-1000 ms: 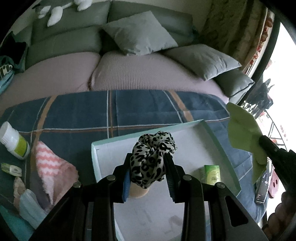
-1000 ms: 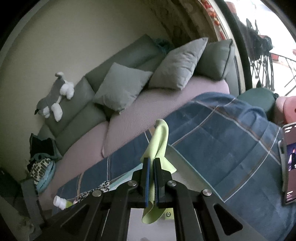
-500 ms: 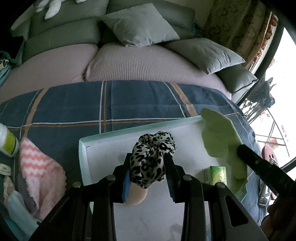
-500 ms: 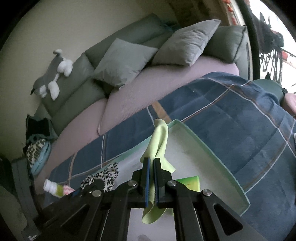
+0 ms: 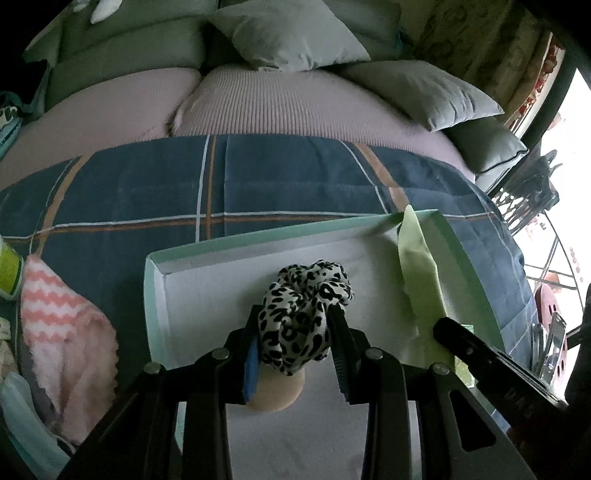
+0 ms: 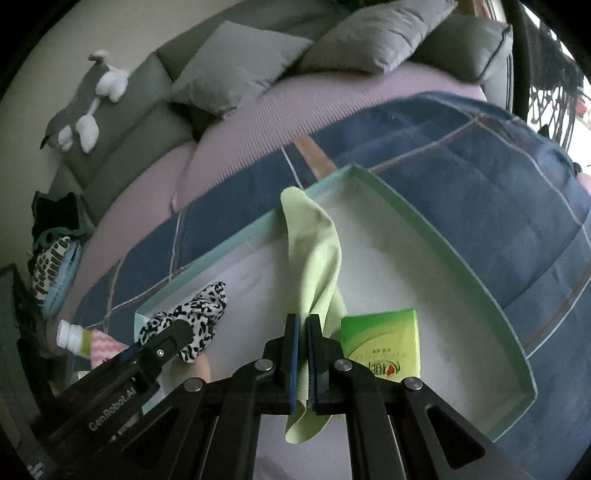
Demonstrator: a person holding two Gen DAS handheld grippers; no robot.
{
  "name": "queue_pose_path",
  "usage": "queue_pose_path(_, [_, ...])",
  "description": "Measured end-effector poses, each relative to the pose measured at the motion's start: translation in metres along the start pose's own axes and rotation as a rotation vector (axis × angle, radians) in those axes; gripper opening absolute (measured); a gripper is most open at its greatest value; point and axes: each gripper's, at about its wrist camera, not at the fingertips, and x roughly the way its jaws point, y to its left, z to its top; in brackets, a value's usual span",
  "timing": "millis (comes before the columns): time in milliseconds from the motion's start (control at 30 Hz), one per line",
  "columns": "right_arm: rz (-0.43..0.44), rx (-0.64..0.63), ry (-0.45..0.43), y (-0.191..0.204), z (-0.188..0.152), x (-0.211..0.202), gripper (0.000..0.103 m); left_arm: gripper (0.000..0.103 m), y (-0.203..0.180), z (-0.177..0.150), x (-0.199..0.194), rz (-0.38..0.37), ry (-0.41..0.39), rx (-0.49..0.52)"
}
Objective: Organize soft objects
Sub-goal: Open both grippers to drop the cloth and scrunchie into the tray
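Observation:
My left gripper (image 5: 293, 345) is shut on a leopard-print scrunchie (image 5: 301, 312) and holds it above the white tray with a mint-green rim (image 5: 153, 295). A beige round sponge (image 5: 277, 393) lies in the tray under it. My right gripper (image 6: 302, 332) is shut on a light green cloth (image 6: 314, 251), also over the tray (image 6: 461, 266). The cloth also shows in the left wrist view (image 5: 419, 273), and the scrunchie in the right wrist view (image 6: 195, 317). A green tissue pack (image 6: 384, 343) lies in the tray.
The tray sits on a blue plaid blanket (image 5: 258, 188) in front of a sofa with grey pillows (image 5: 295, 33). A pink zigzag cloth (image 5: 62, 332) and a white bottle (image 6: 72, 338) lie left of the tray. A plush dog (image 6: 85, 103) lies on the sofa back.
Both grippers have moved forward and lower over the tray. The green cloth has come from right of the tray to above its inside. Both grips are unchanged.

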Motion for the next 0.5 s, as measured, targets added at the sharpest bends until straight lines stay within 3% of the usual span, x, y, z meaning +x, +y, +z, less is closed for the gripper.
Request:
queue_pose_path(233, [-0.025,0.001,0.037,0.0,-0.003,0.005,0.008,0.042,-0.006,0.0,0.001,0.002,0.011,0.02])
queue_pose_path(500, [-0.061,-0.029,-0.002,0.01,-0.001,-0.01,0.008,0.049,-0.002,0.001,-0.009,0.006,0.001,0.007])
